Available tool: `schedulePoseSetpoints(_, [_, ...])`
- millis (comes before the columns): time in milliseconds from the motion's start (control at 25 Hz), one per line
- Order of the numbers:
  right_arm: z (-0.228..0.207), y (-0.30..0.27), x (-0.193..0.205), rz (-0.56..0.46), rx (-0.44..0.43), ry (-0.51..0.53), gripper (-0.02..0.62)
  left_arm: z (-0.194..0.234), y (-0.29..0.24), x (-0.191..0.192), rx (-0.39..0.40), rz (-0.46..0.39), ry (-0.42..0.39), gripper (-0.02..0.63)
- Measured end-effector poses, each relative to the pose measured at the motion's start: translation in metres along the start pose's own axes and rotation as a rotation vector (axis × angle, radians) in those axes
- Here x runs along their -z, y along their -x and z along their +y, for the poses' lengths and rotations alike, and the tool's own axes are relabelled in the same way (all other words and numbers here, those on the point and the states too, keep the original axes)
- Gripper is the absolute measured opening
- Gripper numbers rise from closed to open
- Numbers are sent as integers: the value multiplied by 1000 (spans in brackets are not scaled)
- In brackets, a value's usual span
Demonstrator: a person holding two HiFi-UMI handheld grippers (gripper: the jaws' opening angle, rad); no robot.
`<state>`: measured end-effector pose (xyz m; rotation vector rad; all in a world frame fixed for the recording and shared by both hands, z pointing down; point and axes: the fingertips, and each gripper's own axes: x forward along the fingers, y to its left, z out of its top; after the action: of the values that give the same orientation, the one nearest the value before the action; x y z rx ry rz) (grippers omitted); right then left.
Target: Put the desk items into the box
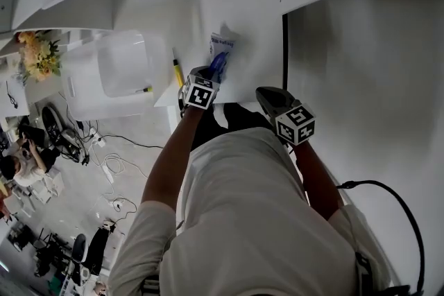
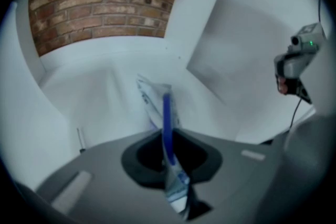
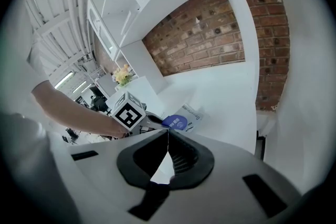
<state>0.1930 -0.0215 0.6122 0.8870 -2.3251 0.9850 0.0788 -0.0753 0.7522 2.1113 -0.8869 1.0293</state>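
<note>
Far left of the head view: yellow flowers (image 1: 38, 52) are sitting at the 9 o'clock edge, off the counter (image 1: 361, 66).

Next right, a clear box (image 1: 80, 80) is standing open on the white counter's left end. A thin dark item with a yellow end (image 1: 143, 89) is showing at the box's 4 o'clock corner; I cannot tell whether it is lying inside.

A yellow pen (image 1: 178, 69) is lying on the counter just beside the box's right wall, at about 11 o'clock from the left gripper (image 1: 211, 76). It is not touching the jaws.

The left gripper is pointing toward 1 o'clock, well right of the box. In the left gripper view its jaws (image 2: 167, 139) are clenching a blue-and-white packet (image 2: 165, 128). The packet's near end is sitting pinched deep in the jaws. Its blue strip is running up between the tips, and the far end is sticking out past them toward 12 o'clock, tilting slightly left. In the head view the packet (image 1: 220, 55) is projecting from the tips over the counter; I cannot tell whether it is clear of the surface. A brick wall (image 2: 100, 2) is filling the background.

Furthest right, the right gripper (image 1: 267, 95) is hanging at about 4 o'clock from the left one, apart from it. In the right gripper view its jaws (image 3: 168, 136) are meeting at the tips with nothing between them. The packet (image 3: 181, 122) is showing beyond them at 12 o'clock.
</note>
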Motion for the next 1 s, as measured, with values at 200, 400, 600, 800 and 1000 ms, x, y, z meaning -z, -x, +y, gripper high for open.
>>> schedulePoseSetpoints(200, [9,-4,-11,-16,1,25,3,-9,16,-15,15,-23,-19,38])
schedulePoseSetpoints(400, [15,-3,-23,-42,23,44,2,-14,41,-33,22,-70,-32,38])
schedulePoseSetpoints(600, [24,-5,-24,-62,33,38,3,-19,68,-42,20,-97,-44,38])
schedulePoseSetpoints(800, [33,-6,-24,-77,42,39,3,-22,103,-56,26,-149,-41,38])
schedulePoseSetpoints(1000, [39,-10,-24,-86,43,42,3,-19,144,-70,25,-202,-2,38])
